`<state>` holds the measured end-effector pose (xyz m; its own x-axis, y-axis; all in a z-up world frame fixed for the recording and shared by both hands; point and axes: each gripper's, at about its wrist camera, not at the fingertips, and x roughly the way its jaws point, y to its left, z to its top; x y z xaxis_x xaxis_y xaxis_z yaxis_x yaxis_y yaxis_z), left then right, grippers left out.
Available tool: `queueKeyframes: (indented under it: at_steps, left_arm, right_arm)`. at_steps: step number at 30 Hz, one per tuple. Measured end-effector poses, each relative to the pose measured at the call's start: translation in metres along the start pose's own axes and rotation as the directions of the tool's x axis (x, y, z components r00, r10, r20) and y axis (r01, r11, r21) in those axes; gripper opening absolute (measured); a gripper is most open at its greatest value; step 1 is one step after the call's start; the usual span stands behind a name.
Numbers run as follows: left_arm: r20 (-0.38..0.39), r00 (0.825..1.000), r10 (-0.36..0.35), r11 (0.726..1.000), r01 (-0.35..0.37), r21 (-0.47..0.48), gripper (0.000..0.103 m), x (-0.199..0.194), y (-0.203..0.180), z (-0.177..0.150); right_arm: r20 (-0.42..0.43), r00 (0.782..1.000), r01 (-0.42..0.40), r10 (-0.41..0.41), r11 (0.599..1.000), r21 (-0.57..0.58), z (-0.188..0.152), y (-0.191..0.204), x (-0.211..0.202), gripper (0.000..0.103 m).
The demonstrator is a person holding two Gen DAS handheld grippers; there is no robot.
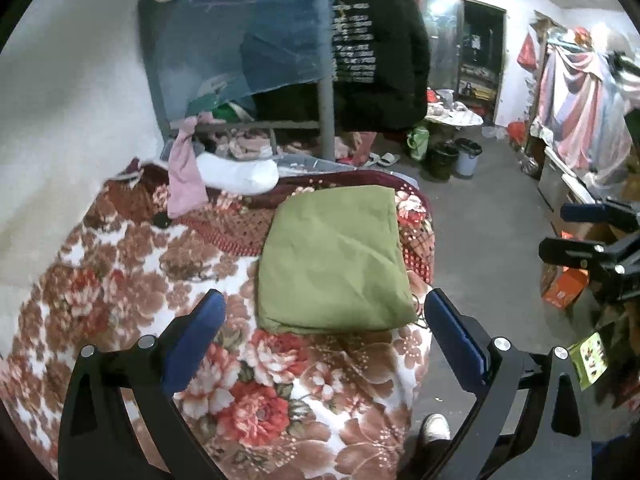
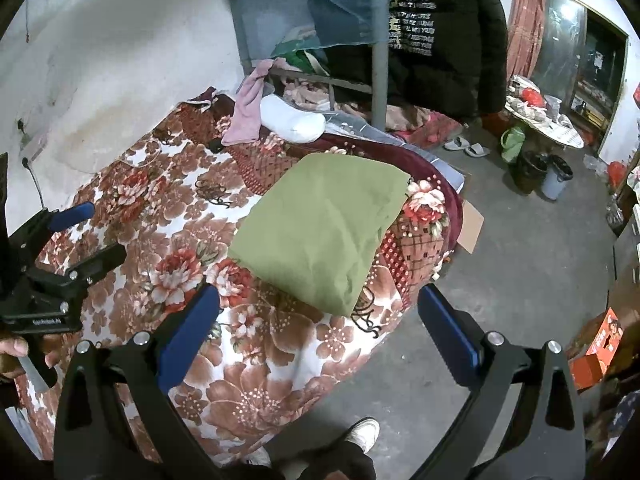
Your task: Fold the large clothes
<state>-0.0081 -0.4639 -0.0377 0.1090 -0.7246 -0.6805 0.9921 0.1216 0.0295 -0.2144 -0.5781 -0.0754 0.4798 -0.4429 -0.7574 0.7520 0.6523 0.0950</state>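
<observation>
Green garment is seen folded into a compact, roughly rectangular bundle, lying flat on the floral blanket near the bed's outer edge, toward the floor side. From the right wrist view the same garment sits with 1 corner close to the blanket's drop-off.

Left gripper: jaws wide apart, nothing held, hovering above the blanket just short of the bundle's near edge. Right gripper: jaws also wide apart, empty, held over the bed edge and floor, near the bundle's near corner. Each gripper is visible at the margin of the other's view, both clear of the cloth.

Judgement: the fold looks largely done; what remains is probably a final halving or a tidy-up and press.

- If 1 more fold is wanted, the near edge should be pinched at its 2 corners, all layers taken together, so that inner layers are not dragged out of line.
- The lift should be kept low and carried straight across to the far edge; both corners are best moved at the same pace.
- Surface wrinkles show across the top; they would be smoothed outward before release.
- Risk: the bundle lies close to the edge, so a pull toward the floor side could slide it off.
- A pink cloth and a white pillow lie beyond, well apart, no obstruction.
</observation>
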Motion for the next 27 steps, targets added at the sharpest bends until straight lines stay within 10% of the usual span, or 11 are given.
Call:
queueKeyframes:
  at_steps: [27]
  left_arm:
    - [0.026, 0.999, -0.019, 1.000, 0.019, 0.018, 0.098, -0.008, 0.004, 0.022]
  right_arm:
    - [0.010, 1.000, -0.025, 0.025, 1.000, -0.018, 0.010, -0.001, -0.002, 0.098]
